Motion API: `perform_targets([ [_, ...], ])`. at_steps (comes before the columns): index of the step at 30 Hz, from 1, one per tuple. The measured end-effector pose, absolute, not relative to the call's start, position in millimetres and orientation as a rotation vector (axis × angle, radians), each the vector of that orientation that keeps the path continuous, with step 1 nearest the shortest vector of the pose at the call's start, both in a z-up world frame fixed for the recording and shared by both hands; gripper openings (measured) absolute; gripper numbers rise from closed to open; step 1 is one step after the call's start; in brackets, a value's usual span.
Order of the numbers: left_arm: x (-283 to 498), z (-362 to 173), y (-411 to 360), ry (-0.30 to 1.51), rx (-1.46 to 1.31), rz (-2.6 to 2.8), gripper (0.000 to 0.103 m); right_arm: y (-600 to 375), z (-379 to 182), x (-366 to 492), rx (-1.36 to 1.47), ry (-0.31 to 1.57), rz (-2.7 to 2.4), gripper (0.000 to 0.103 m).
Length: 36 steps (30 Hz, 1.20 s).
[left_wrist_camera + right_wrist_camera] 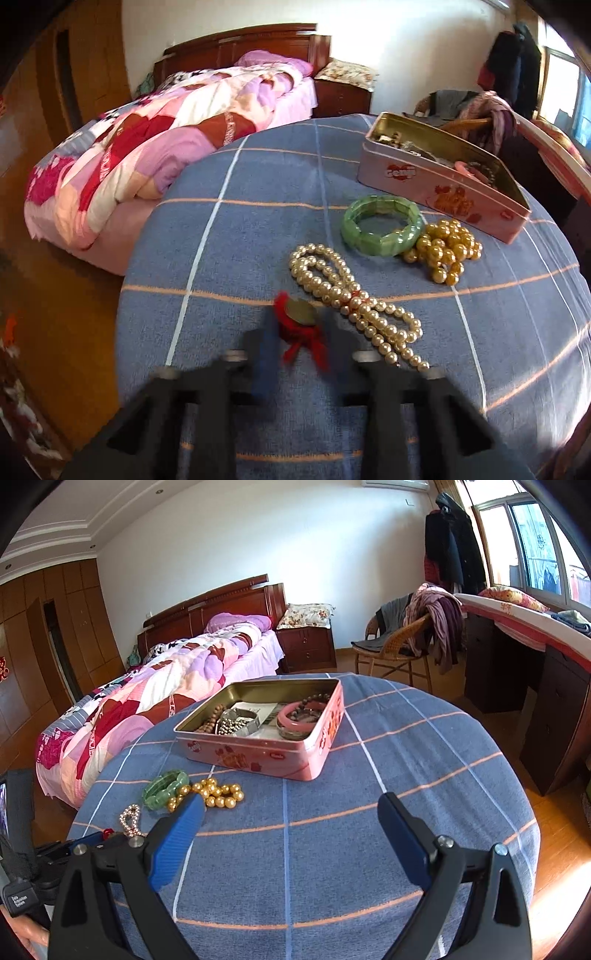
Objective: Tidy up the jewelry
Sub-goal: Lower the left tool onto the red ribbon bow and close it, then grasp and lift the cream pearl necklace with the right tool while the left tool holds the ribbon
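On the blue checked tablecloth (258, 240) lies a red-corded coin charm (301, 317). The blurred blue fingers of my left gripper (299, 332) stand on either side of it and grip it. A white pearl necklace (354, 302) lies just right of it. Farther on sit a green stone bracelet (382, 225) and a heap of gold beads (445, 249). Behind them the open pink tin (443, 184) holds several pieces of jewelry. In the right wrist view my right gripper (291, 812) hovers open over bare cloth, with the tin (251, 753) ahead and the gold beads (214, 794) at its left fingertip.
The round table's edge (517, 775) drops to a wooden floor on all sides. A bed with a pink quilt (166, 686) stands to the left. At the back right are a wicker chair with clothes (399, 646) and a dark desk (517, 657).
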State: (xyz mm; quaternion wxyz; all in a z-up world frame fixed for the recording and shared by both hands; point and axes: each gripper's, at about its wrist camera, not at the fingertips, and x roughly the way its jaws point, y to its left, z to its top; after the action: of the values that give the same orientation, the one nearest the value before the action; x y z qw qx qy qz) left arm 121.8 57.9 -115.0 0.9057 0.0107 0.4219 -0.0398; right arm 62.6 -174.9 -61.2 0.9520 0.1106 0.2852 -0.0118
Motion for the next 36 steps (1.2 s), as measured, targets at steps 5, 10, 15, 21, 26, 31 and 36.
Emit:
perform_targets([
  [5, 116.1, -115.2, 65.8, 0.850, 0.011, -0.116, 0.004, -175.8, -62.8, 64.4, 0.233, 0.595, -0.023, 0.097],
  [10, 100.9, -97.5, 77.2, 0.772, -0.038, -0.149, 0.004, -177.6, -63.8, 66.0, 0.242, 0.607, -0.021, 0.097],
  [15, 87.4, -66.7, 89.6, 0.683, -0.048, -0.155, 0.004, -161.3, -62.9, 72.7, 0.225, 0.640, 0.082, 0.086],
  [21, 81.7, -42.5, 102.6, 0.625, -0.043, -0.125, 0.004, -95.5, -73.7, 104.4, 0.155, 0.781, 0.338, 0.065],
  [26, 79.9, -40.0, 111.7, 0.622, -0.050, -0.104, 0.004, -31.9, -87.5, 132.1, 0.015, 0.879, 0.436, 0.061],
  [31, 80.3, -41.5, 121.5, 0.625, -0.068, -0.081, 0.004, -1.9, -100.2, 141.8, -0.116, 0.936, 0.418, 0.054],
  [36, 81.4, -45.1, 119.6, 0.632, -0.066, -0.087, 0.004, -8.2, -101.1, 140.3, -0.167, 0.932, 0.395, 0.019],
])
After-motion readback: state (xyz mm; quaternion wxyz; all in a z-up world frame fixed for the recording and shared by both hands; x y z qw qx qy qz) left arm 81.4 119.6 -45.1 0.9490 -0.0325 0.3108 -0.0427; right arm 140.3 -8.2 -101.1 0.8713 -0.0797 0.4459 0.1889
